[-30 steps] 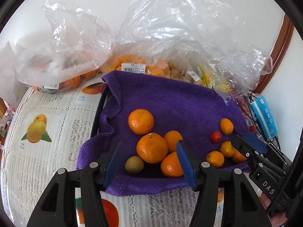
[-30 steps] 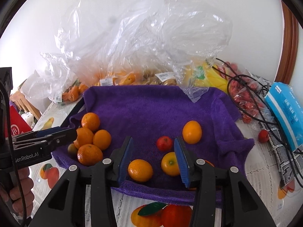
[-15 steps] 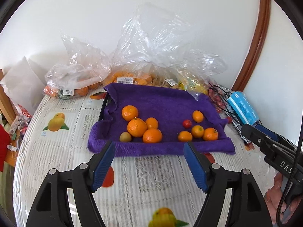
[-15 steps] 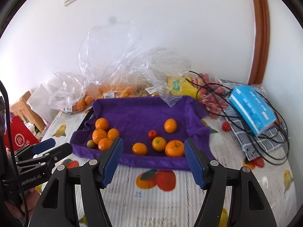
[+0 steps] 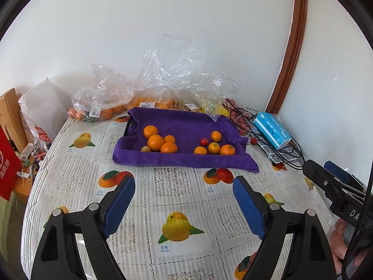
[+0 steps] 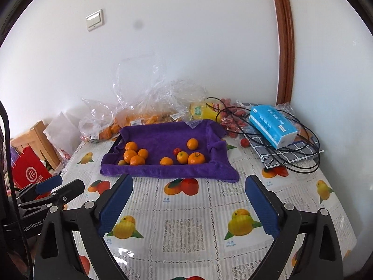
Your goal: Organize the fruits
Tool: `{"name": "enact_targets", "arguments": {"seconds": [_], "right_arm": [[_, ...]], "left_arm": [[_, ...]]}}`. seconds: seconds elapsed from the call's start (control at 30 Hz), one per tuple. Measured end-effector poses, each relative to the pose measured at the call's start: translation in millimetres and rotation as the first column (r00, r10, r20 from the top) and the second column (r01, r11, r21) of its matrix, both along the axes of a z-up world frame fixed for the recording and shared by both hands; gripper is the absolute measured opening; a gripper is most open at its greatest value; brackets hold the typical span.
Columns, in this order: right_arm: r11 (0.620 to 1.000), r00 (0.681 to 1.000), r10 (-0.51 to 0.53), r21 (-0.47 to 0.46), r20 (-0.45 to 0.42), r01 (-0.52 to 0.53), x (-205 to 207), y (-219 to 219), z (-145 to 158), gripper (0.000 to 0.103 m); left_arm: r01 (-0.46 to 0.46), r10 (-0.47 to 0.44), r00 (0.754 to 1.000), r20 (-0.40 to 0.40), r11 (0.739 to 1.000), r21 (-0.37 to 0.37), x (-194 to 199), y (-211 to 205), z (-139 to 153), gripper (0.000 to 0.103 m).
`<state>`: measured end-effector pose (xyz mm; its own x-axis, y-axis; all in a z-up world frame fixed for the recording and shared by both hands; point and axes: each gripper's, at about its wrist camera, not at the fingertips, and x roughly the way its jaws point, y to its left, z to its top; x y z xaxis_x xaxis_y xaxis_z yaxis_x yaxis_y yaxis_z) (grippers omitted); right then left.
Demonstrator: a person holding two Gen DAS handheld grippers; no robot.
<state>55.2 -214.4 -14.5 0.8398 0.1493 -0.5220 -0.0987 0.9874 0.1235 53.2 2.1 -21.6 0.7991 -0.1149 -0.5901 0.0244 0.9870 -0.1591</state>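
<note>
Fruit-print desk point(image 5: 177, 186): both claws, left claw point(image 5: 184, 198) and right claw point(image 6: 188, 198), opening and empty, sorted fruit at 12 o'clock on purple towel point(image 5: 184, 158); next, judged, re-approach bagged fruit.

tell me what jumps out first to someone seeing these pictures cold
The purple towel in the middle of the fruit-print tablecloth stands out first, with oranges clustered at its left and more fruit, including one small red one, at its right. Behind it, crumpled clear plastic bags of fruit lie against the white wall, and a blue tissue pack sits among black cables on the right.
</note>
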Motion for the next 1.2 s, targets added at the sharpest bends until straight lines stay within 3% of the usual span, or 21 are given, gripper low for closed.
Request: {"name": "enact_targets", "arguments": {"seconds": [0.07, 0.2, 0.4, 1.2], "right_arm": [[1.000, 1.000, -0.002, -0.004, -0.007, 0.002, -14.5, -2.3, 1.8, 0.102], [1.000, 1.000, -0.012, 0.007, -0.001, 0.012, -35.1, -7.7, 6.1, 0.102], [1.000, 1.000, -0.021, 0.017, 0.021, 0.020, -53.0, -14.9, 12.2, 0.102], [1.000, 0.999, -0.023, -0.010, 0.034, 0.023, -66.3, -11.6, 10.1, 0.102]], "left_arm": [[-0.005, 0.005, 1.000, 0.010, 1.000, 0.002, -11.9, -0.4, 4.4, 0.090], [-0.026, 0.026, 0.999, 0.026, 0.999, 0.020, -31.8, -1.5, 11.7, 0.097], [-0.033, 0.031, 0.999, 0.044, 0.999, 0.035, -49.5, -8.2, 17.8, 0.097], [-0.033, 0.031, 0.999, 0.040, 0.999, 0.041, -55.0, -11.5, 18.3, 0.097]]}}
